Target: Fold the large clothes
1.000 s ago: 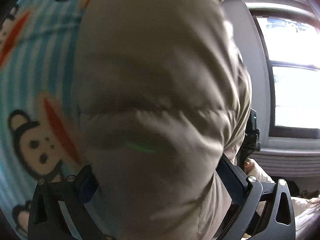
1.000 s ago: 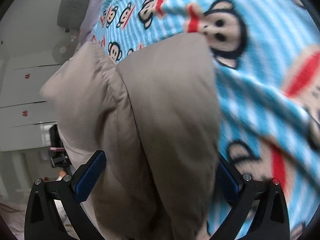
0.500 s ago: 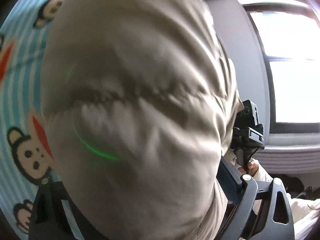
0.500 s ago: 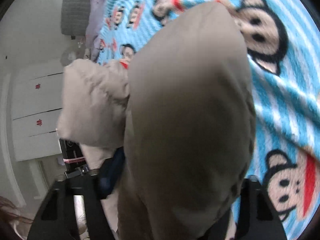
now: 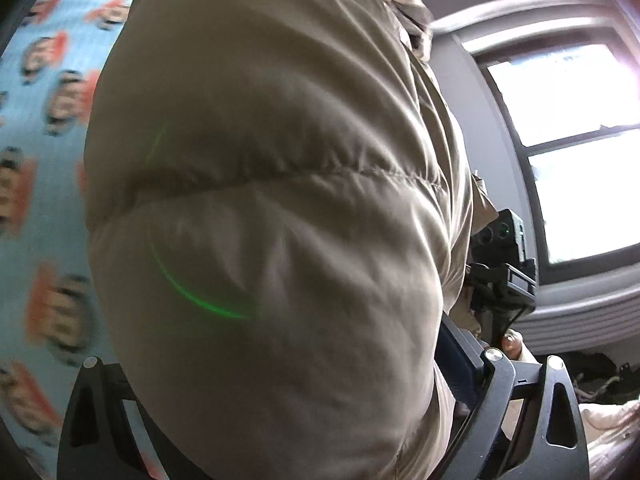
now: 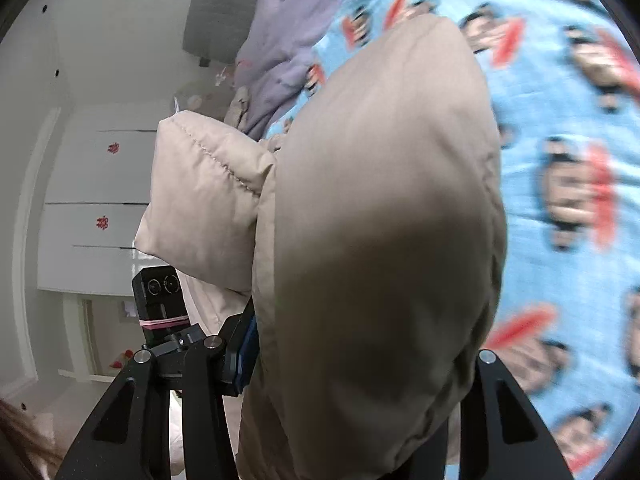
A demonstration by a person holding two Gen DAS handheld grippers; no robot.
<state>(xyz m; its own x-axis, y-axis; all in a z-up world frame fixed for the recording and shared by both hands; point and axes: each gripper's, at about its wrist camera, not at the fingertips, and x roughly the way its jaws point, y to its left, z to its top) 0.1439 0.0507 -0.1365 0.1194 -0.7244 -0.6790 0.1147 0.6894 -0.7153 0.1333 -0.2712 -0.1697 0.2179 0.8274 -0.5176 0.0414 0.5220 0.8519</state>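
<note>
Lifted higher than a second ago, the beige padded jacket (image 5: 280,220) now bulges across most of both wrist views, and the monkey-print blue blanket (image 6: 560,120) beneath it looks further off and smeared with motion. The jacket hangs clear of the blanket, carried between the two tools. The left gripper (image 5: 288,420) has its jaws spread wide around a thick puffed roll of the jacket, which fills the whole gap, so it reads as clamped on that bulk. The right gripper (image 6: 352,400) has just been closing, and its jaws now squeeze another thick fold of the same jacket between them.

From each claw the jacket billows straight ahead and upward, its long axis running sideways from one hand to the other; a stitched panel (image 6: 208,196) juts out towards the left gripper's camera (image 6: 160,304). Neither hand looks nearer the load, so the fold probably depends on both moving together over the blanket. Beyond stand a window (image 5: 568,152) and white cupboards (image 6: 100,200).
</note>
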